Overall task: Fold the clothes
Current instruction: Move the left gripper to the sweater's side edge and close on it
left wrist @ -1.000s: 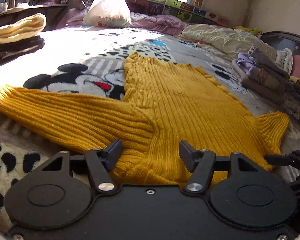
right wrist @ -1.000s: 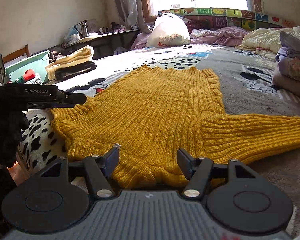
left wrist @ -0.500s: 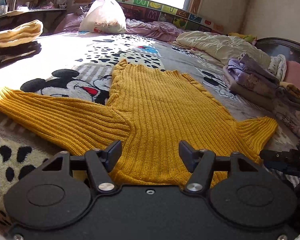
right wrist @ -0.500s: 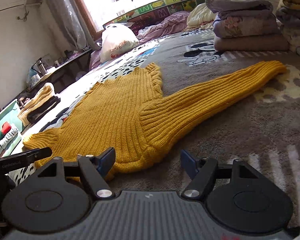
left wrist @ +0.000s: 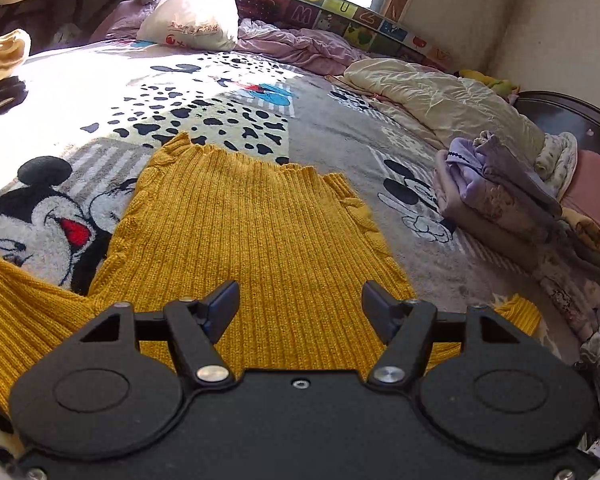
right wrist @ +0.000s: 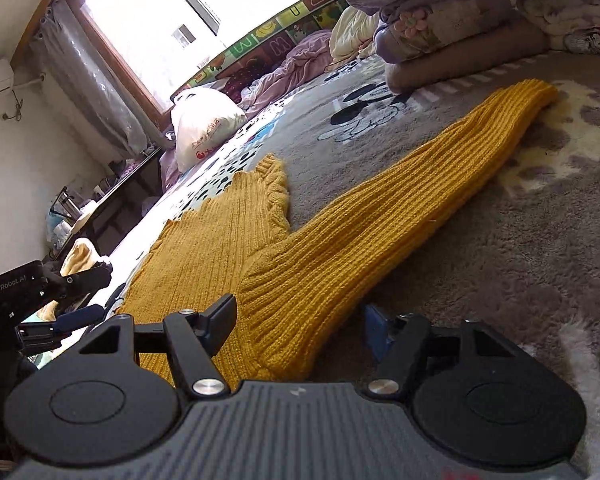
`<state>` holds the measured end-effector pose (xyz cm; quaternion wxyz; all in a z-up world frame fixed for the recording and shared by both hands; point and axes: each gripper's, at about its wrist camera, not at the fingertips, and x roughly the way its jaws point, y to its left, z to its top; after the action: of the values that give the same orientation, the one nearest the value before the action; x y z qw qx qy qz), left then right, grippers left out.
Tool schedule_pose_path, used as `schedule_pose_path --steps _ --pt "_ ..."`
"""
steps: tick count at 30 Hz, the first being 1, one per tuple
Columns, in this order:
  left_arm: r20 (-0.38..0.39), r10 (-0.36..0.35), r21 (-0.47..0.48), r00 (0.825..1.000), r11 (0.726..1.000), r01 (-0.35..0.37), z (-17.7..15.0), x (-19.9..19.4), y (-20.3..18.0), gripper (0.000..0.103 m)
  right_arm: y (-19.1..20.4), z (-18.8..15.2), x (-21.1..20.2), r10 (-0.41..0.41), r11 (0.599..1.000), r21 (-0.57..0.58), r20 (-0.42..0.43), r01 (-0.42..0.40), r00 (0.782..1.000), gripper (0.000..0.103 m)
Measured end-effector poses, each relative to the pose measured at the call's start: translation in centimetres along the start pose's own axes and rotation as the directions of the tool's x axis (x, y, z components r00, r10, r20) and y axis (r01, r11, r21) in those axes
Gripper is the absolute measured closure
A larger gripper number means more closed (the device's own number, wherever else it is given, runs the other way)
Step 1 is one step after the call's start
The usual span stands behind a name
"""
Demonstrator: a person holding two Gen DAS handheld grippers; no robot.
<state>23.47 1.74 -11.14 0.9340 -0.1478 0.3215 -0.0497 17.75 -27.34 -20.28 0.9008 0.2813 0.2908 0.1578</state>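
A mustard-yellow knitted sweater (left wrist: 252, 224) lies flat on the cartoon-print bed blanket (left wrist: 340, 140), its sleeves spread out to the sides. My left gripper (left wrist: 298, 304) hovers over the sweater's body. Its jaws are opening and nothing is pinched between them. In the right wrist view the sweater (right wrist: 220, 232) stretches one sleeve (right wrist: 400, 192) out to the right. My right gripper (right wrist: 300, 320) sits low at that sleeve's shoulder, tilted. Its jaws are closing slightly, the knit lies between them, and the pads stand apart from it. The left gripper (right wrist: 86, 298) shows at the far left.
A stack of folded clothes (left wrist: 500, 200) (right wrist: 452, 28) stands to the right of the sweater. A white plastic bag (left wrist: 192, 16) and a cream duvet (left wrist: 440, 104) lie at the bed's far side. Yellow and black garments (left wrist: 0, 56) sit at the left edge.
My left gripper has moved forward over the sweater's body and risen a little. My right gripper has rolled, dropped lower and shifted right to the sleeve's shoulder. Neither has taken hold.
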Motion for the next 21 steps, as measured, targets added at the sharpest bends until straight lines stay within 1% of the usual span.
schedule_pose_path --steps 4,8,10,13,16,19,21 --pt "-0.034 0.021 0.022 0.999 1.0 -0.02 1.1 3.0 -2.3 0.036 -0.3 0.4 0.4 0.011 1.0 0.017 0.0 -0.011 1.0 0.036" --pt "-0.051 0.038 0.086 0.998 0.996 -0.034 1.8 6.1 -4.9 0.036 -0.3 0.7 0.6 0.02 1.0 0.023 -0.005 -0.02 1.0 0.036" --pt "-0.06 0.052 0.114 0.997 0.992 -0.045 2.1 7.8 -5.9 0.036 -0.4 0.7 0.6 0.041 0.999 0.028 -0.002 -0.041 0.999 0.036" --pt "-0.079 0.052 0.14 0.996 0.989 -0.041 2.7 10.1 -7.3 0.037 -0.3 0.8 0.7 0.05 0.999 0.022 -0.004 -0.05 0.999 0.036" --pt "-0.09 0.062 0.186 0.994 0.981 -0.044 3.3 12.0 -8.8 0.039 -0.1 0.9 0.8 0.063 0.998 0.024 -0.012 -0.063 0.998 0.036" --pt "-0.096 0.077 0.23 0.992 0.972 -0.053 3.8 13.4 -10.0 0.041 0.0 0.9 1.0 0.078 0.997 0.027 -0.017 -0.077 0.997 0.038" --pt "-0.104 0.089 0.256 0.991 0.965 -0.06 4.0 14.2 -10.7 0.042 0.1 1.0 1.1 0.085 0.996 0.03 -0.019 -0.085 0.996 0.042"
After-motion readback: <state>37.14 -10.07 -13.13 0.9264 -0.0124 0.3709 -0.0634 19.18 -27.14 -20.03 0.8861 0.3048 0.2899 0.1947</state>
